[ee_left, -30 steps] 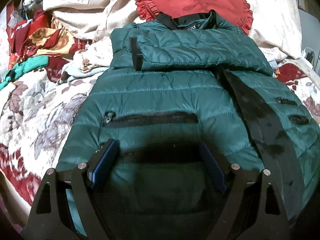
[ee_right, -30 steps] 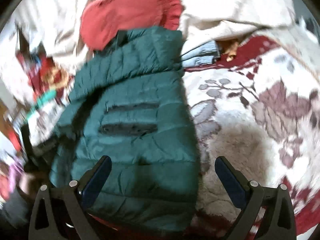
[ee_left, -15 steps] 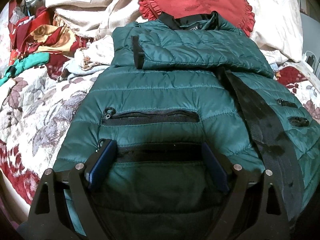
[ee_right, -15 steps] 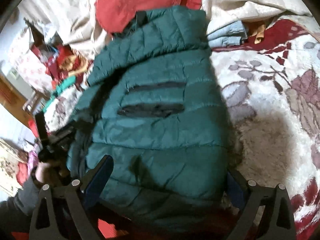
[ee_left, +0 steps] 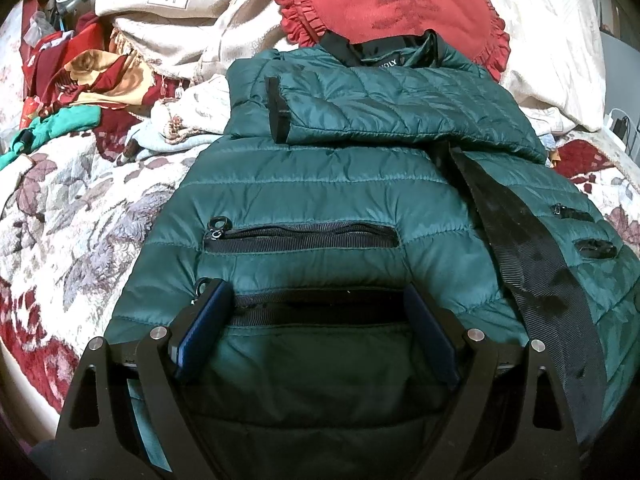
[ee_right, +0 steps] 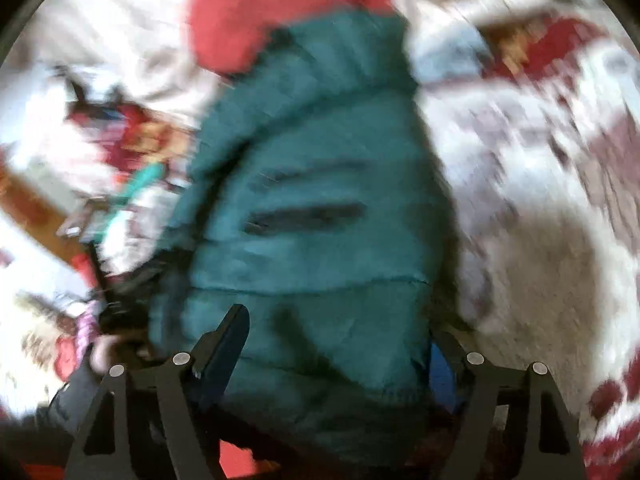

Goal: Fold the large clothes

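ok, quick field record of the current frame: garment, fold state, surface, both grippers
garment: green puffer jacket, front up, collar away from camera
fold state: one sleeve folded across the chest
surface: floral bedspread, red round cushion behind the collar
left gripper: open, hem region between its fingers
right gripper: open, straddling the hem; view motion-blurred
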Demonstrator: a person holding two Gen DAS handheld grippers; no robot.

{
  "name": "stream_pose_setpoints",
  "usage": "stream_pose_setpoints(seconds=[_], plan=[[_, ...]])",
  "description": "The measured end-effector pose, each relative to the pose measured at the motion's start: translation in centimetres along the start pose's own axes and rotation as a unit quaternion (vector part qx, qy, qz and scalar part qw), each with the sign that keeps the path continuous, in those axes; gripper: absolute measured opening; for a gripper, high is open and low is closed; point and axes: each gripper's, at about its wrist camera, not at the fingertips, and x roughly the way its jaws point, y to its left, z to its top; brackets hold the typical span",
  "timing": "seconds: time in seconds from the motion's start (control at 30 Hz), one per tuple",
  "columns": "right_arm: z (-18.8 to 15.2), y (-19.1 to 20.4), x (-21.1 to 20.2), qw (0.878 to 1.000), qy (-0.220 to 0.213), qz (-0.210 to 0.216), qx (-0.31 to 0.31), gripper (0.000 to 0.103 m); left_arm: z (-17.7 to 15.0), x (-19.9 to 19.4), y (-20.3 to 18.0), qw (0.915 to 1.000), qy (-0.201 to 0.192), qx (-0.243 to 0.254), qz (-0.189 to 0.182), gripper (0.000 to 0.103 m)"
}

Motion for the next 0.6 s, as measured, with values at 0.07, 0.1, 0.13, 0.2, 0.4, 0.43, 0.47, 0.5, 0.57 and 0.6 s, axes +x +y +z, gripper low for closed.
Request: stream_pose_setpoints(seconds=[0.07, 0.1, 0.13, 0.2, 0.4, 0.43, 0.47, 0.5, 0.57, 0.6], plan=[[0.34, 0.03, 0.52, 1.0, 0.009, -0.013, 0.008, 0.079, -0.01, -0.02, 0.03, 1.0, -0.002, -0.003, -0.001, 0.089], [0.36, 0.3, 0.54, 1.0, 0.011, -0.017, 0.002, 0.08, 0.05, -0.05, -0.02, 1.0, -0.003, -0.005, 0.0, 0.089], [0.25, 0.54, 0.47, 1.0, 0.011, -0.016, -0.006, 0.08, 0.08, -0.06, -0.07, 1.0, -0.003, -0.006, 0.001, 0.089], [0.11, 0.66, 0.02, 1.0, 0.004, 0.006, -0.011, 0.079, 0.14, -0.06, -0.18, 1.0, -0.002, -0.007, 0.003, 0.089], [0.02, -0.29, 0.52, 1.0, -0.004, 0.013, 0.017, 0.076, 0.15, 0.09, -0.39, 1.0, 0.008, -0.002, 0.006, 0.089], [0.03, -0.25, 0.56, 1.0, -0.004, 0.009, 0.018, 0.076, 0.14, 0.09, -0.4, 1.0, 0.007, -0.002, 0.006, 0.089], [0.02, -0.19, 0.57, 1.0, -0.005, 0.004, 0.016, 0.076, 0.15, 0.08, -0.37, 1.0, 0.007, -0.002, 0.006, 0.089], [0.0, -0.09, 0.6, 1.0, -0.005, 0.001, 0.014, 0.076, 0.13, 0.1, -0.36, 0.9999, 0.008, -0.001, 0.007, 0.089], [0.03, -0.04, 0.63, 1.0, -0.004, -0.004, 0.011, 0.076, 0.16, 0.12, -0.38, 1.0, 0.008, -0.002, 0.006, 0.089], [0.07, -0.04, 0.69, 1.0, -0.002, -0.004, 0.01, 0.076, 0.13, 0.11, -0.42, 1.0, 0.007, -0.002, 0.006, 0.089]])
